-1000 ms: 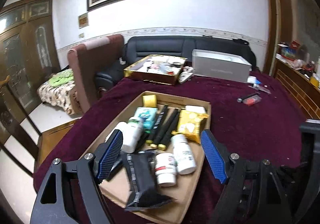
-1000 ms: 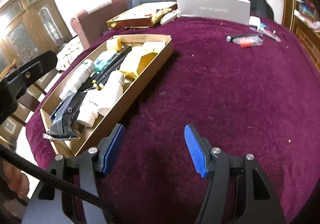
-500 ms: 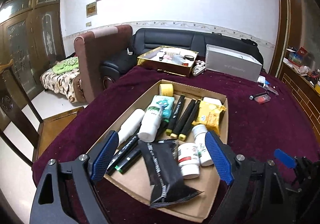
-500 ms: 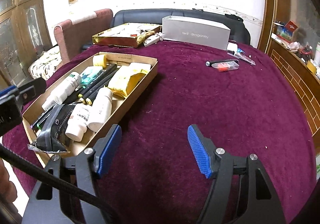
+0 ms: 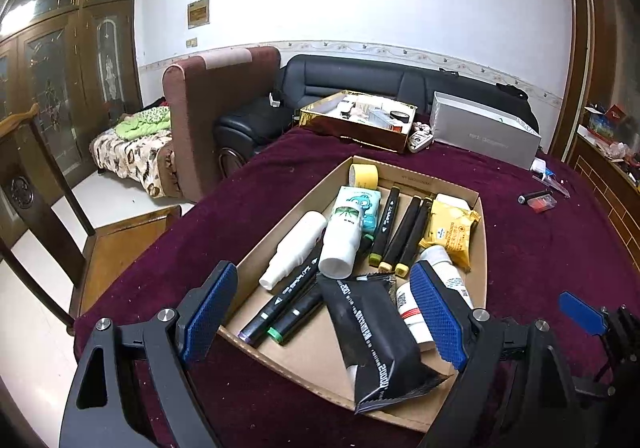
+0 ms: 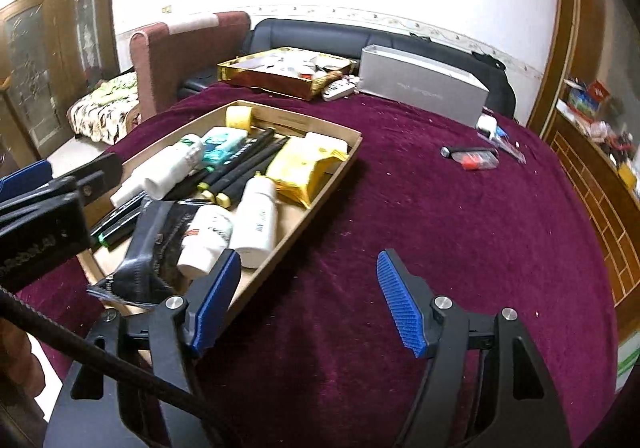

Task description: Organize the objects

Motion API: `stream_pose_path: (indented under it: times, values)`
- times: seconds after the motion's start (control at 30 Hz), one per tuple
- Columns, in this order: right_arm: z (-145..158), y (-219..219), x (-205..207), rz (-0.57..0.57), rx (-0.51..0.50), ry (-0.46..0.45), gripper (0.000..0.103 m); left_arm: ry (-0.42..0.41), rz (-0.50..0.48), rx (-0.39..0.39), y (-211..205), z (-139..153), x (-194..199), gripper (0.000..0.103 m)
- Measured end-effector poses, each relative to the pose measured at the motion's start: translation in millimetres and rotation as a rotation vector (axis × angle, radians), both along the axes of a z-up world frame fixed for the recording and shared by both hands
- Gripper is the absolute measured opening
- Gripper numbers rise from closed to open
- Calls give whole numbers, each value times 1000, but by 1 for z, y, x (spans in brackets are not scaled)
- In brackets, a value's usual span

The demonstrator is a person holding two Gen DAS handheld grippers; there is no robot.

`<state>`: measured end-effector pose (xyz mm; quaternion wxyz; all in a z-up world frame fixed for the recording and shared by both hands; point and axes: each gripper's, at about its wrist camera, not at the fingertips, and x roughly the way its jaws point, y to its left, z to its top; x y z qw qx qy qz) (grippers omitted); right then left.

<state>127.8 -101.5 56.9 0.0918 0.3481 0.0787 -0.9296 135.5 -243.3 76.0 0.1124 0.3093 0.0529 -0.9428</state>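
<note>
You are holding the left claw [image 5: 324, 312] over the near end of the cardboard tray [image 5: 482, 232], its blue pads spread wide with nothing pressed between them. The jaws have just been opening. Under it, the black pouch [image 5: 376, 332] is lying at the tray's 6 o'clock end, with two white bottles [image 5: 412, 308] beside it at about 3 o'clock. The black markers [image 5: 400, 232] are sitting mid-tray, the yellow packet [image 5: 452, 228] toward 2 o'clock, and the yellow tape roll [image 5: 364, 176] at 12 o'clock.

Your right claw [image 6: 310, 304] is hovering over the maroon bench [image 6: 440, 228], just off the tray's right wall. Its jaws are standing apart and empty, and have just been opening. The tray is lying at its 10 o'clock.
</note>
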Motion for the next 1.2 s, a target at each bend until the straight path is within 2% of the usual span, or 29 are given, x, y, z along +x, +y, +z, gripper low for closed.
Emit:
stream_pose_path:
  times: [0.3,1.2]
  values:
    - [-1,-30,7,72,89,26,71,-19,15,19,-15,-5,0,84]
    - [-5,-33,8,89,101,20,71,-59,-1,40,-14,-11,-5,84]
